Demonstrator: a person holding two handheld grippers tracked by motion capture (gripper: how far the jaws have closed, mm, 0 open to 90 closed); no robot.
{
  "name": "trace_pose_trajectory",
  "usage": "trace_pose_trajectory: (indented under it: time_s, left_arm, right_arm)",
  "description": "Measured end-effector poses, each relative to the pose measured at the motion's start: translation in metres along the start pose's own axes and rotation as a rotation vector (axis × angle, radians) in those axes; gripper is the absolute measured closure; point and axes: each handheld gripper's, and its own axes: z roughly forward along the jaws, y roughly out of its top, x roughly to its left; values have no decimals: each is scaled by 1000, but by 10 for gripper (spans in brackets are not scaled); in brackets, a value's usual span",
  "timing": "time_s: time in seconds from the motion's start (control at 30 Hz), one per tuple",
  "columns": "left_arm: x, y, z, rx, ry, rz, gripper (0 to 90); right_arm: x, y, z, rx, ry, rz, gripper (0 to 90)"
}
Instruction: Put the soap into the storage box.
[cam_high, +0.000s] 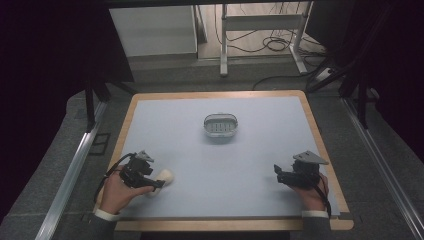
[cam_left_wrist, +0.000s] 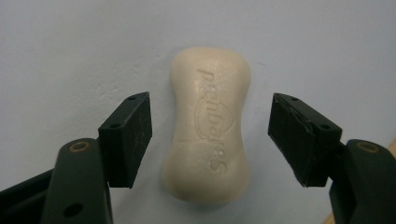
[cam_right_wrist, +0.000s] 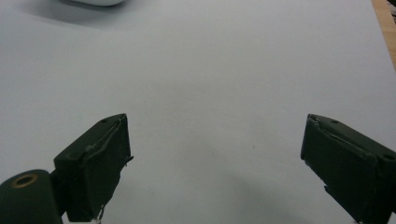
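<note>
A cream bar of soap (cam_left_wrist: 208, 126) with embossed lettering lies flat on the pale blue mat near the front left; it is the pale lump (cam_high: 163, 177) in the high view. My left gripper (cam_left_wrist: 210, 135) is open, one jaw on each side of the soap with a gap on both sides. A grey soap dish (cam_high: 220, 125) sits in the middle of the mat. At the front right my right gripper (cam_right_wrist: 215, 163) is open over bare mat, nothing between its jaws. It shows in the high view as the right gripper (cam_high: 278, 171).
The mat (cam_high: 250, 160) lies on a wooden-edged table (cam_high: 316, 125). A white rim of the dish (cam_right_wrist: 95, 2) shows at the top left of the right gripper view. Beyond the table stand a white cabinet (cam_high: 152, 30) and a metal frame with cables (cam_high: 260, 35).
</note>
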Motion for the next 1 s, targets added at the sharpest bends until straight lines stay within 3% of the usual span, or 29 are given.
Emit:
trace_pose_trajectory:
  time_s: [0.27,0.53,0.7,1.0]
  left_arm:
    - [0,0,12,62,-13,-5,336]
    - [-2,3,24,115,20,-3,414]
    - [-3,3,26,125,25,-1,482]
    - [-3,5,25,136,34,26,495]
  right_arm:
    - [0,0,0,-1,-7,-2,81]
    - [1,0,1,3,-16,-6,81]
    - [-1,0,0,5,-26,3,81]
    - [-1,0,1,10,-36,4,81]
